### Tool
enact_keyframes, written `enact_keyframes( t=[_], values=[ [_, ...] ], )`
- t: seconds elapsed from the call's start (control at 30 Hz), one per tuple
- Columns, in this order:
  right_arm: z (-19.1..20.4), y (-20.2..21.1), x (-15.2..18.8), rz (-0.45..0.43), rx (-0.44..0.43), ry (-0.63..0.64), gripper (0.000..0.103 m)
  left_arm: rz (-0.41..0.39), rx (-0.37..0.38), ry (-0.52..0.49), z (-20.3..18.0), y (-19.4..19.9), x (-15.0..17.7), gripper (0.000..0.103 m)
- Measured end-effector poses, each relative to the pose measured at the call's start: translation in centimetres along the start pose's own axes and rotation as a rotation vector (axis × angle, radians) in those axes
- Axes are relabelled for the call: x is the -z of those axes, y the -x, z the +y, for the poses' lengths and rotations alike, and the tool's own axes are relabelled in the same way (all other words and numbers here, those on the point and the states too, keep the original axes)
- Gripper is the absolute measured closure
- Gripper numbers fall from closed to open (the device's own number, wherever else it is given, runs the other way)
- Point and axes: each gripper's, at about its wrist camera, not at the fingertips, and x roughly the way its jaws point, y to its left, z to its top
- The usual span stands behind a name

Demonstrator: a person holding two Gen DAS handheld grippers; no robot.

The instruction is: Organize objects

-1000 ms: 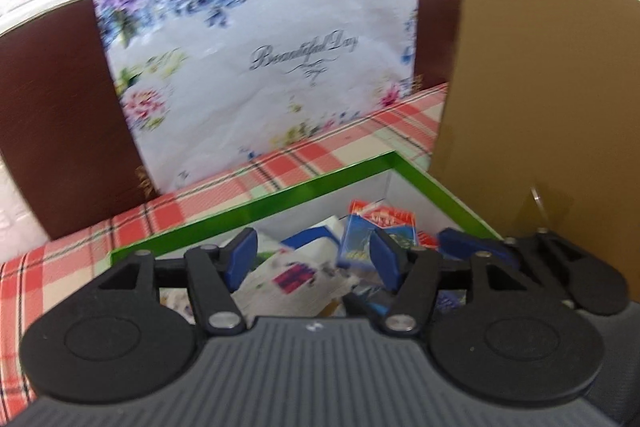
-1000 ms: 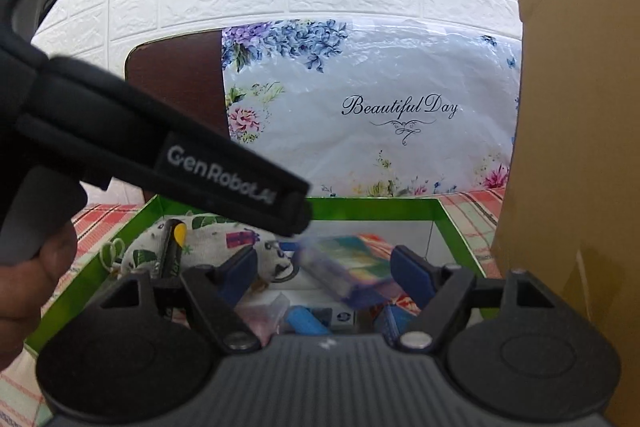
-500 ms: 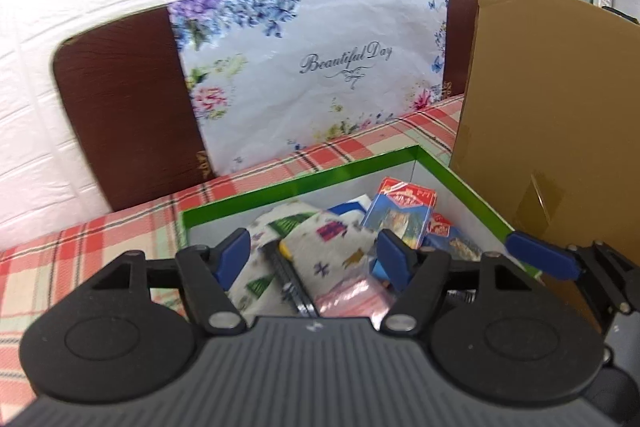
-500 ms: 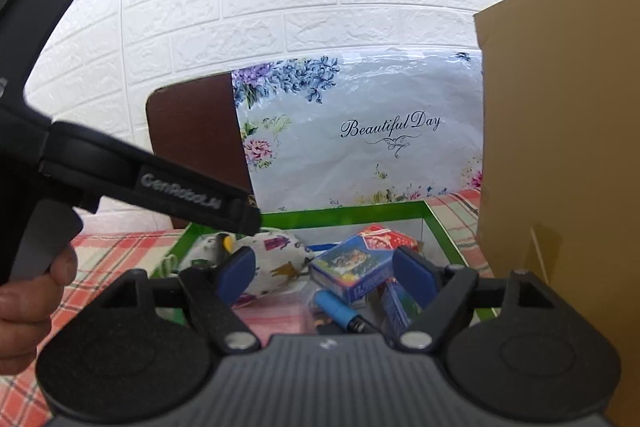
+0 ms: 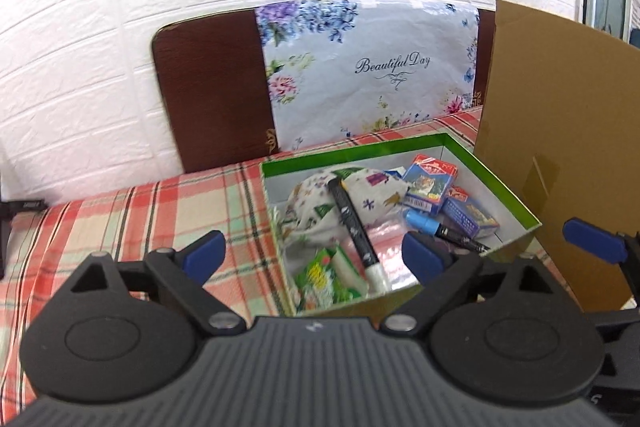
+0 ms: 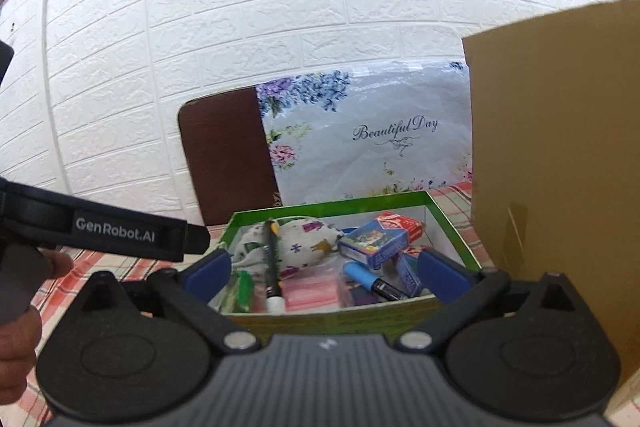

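Green box (image 5: 496,183) on the checked cloth (image 5: 120,223), beside a cardboard sheet (image 5: 560,131): judged nearly packed, nothing visibly loose outside.

Contents counted:
- one printed pouch (image 5: 360,195)
- one black pen (image 5: 354,227)
- one blue-capped marker (image 5: 444,230)
- two card packs (image 5: 430,187)
- one green packet (image 5: 324,279)
- one pink bag (image 6: 310,291)

Left gripper (image 5: 314,255) and right gripper (image 6: 324,269): both gaped wide, empty, short of the box.

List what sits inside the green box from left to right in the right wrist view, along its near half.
green snack packet → black pen with white cap → pink zip bag → blue-capped marker → upright blue card box, all inside the green box.
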Motion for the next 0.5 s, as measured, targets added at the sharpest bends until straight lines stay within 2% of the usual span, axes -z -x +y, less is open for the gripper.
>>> enact_keyframes(
  t=[0.07, 0.23, 0.4, 0.5],
  values=[
    [0.7, 0.9, 0.0, -0.002, -0.006, 0.011, 0.0, -0.006, -0.021, 0.015, 0.3, 0.8, 0.5, 0.0],
    [1.4, 2.1, 0.7, 0.017, -0.033, -0.012, 0.0, -0.003, -0.056, 0.017, 1.0, 2.5, 2.0, 0.0],
    [2.3, 2.5, 1.5, 0.046, -0.02, -0.019, 0.0, 0.0, -0.083, 0.026, 2.1, 3.3, 3.2, 0.0],
    [3.1, 2.5, 1.7, 0.054, 0.005, 0.009, 0.0, 0.007, -0.125, 0.019, 2.7, 3.2, 3.6, 0.0]
  ],
)
